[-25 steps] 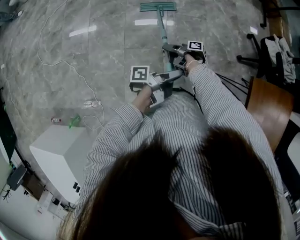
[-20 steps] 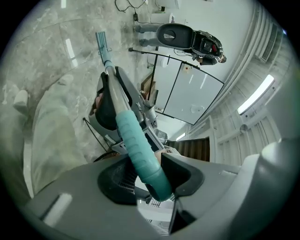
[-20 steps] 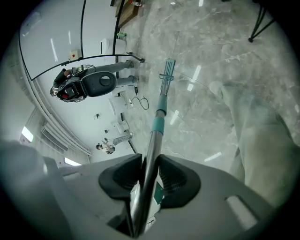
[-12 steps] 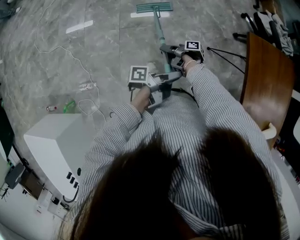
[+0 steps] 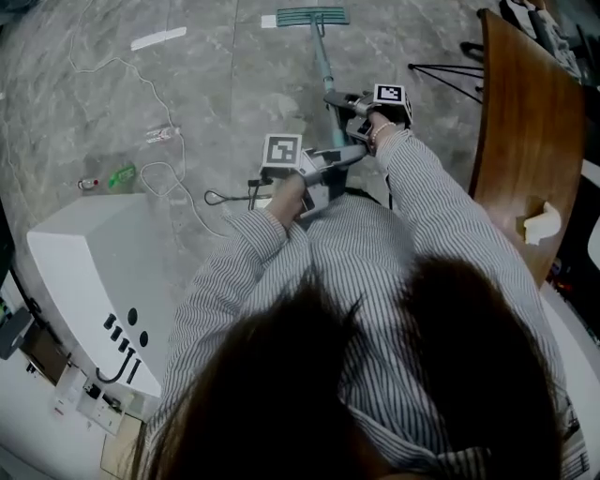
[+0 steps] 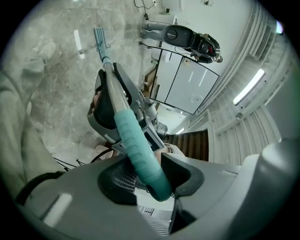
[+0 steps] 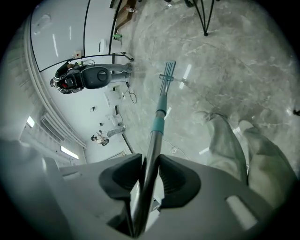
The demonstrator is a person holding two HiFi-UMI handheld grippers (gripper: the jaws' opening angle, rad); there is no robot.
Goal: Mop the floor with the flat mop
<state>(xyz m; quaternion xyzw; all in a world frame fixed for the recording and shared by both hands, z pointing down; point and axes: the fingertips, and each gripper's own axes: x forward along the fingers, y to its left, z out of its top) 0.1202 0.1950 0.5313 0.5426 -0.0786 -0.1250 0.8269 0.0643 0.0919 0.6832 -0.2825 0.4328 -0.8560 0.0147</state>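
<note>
**While both jaws clamp the mop, open floor lies ahead and to the upper left**

Where I look down through the head view, the floor [image 5: 216, 84] is grey marbled stone, glossy with streaks of reflected light. It is widest across the upper left and centre of the frame. Down the right edge a curved brown wooden worktop [image 5: 530, 131] closes in, with thin black tripod legs [image 5: 445, 67] just to its upper left. A white boxy cabinet [image 5: 103, 272] fills the lower left. A thin white cable [image 5: 141, 80] loops over the floor in the upper left, and a black cable [image 5: 230, 199] lies nearer my sleeves.

The mop head [image 5: 313, 16] is a flat teal rectangle lying on the floor at top centre, well ahead of me. Its pole [image 5: 323, 61] runs down the frame to the grippers and is slim silvery metal with a teal collar. My right hand-held gripper [image 5: 335, 98] is closed on the bare metal of the pole, its dark pads [image 7: 119, 180] pressed to both sides. Just below it in the frame, my left hand-held gripper [image 5: 352, 153] is clamped on the ribbed teal grip [image 6: 136, 145] at the pole's end.
</note>
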